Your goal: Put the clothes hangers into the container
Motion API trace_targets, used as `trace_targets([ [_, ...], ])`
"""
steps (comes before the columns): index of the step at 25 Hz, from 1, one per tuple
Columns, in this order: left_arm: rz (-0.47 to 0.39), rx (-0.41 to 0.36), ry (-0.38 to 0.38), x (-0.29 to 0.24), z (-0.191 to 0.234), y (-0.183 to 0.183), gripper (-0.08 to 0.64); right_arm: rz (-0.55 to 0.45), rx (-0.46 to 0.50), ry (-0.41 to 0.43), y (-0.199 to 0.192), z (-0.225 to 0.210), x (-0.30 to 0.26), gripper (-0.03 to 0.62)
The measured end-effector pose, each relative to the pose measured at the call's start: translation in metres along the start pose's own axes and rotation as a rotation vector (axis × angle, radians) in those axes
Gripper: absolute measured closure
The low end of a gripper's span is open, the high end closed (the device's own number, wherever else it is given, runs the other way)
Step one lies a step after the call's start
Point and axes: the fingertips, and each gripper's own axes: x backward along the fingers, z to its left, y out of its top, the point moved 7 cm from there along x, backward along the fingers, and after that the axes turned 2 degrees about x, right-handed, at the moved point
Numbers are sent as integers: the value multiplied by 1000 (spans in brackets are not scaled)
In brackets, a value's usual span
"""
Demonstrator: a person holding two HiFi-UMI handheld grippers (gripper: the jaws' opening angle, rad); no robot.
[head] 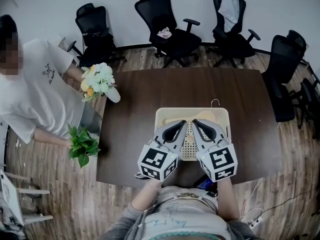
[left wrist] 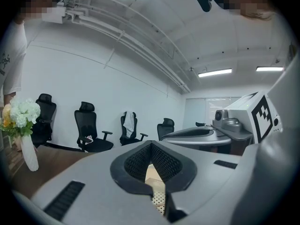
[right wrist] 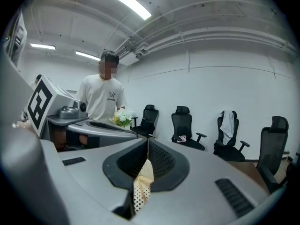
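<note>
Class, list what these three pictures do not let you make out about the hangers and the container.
1. Container interior, head view: the left gripper and right gripper cover most of it. Hangers cannot be counted; only one hanger hook shows at the far rim.
2. Both gripper views: the gripper bodies leave only a sliver of perforated container.

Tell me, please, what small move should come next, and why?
Probably open the right gripper and reach toward the hanger hook at the far rim of the cream basket: its jaws are shut and empty, and no other hanger shows.
</note>
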Motion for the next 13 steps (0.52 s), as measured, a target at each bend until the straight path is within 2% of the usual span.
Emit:
trace_targets([
  [13, 3, -1, -2, -1, 3, -4, 549, 12, 9, -2, -1, 2, -2, 569],
])
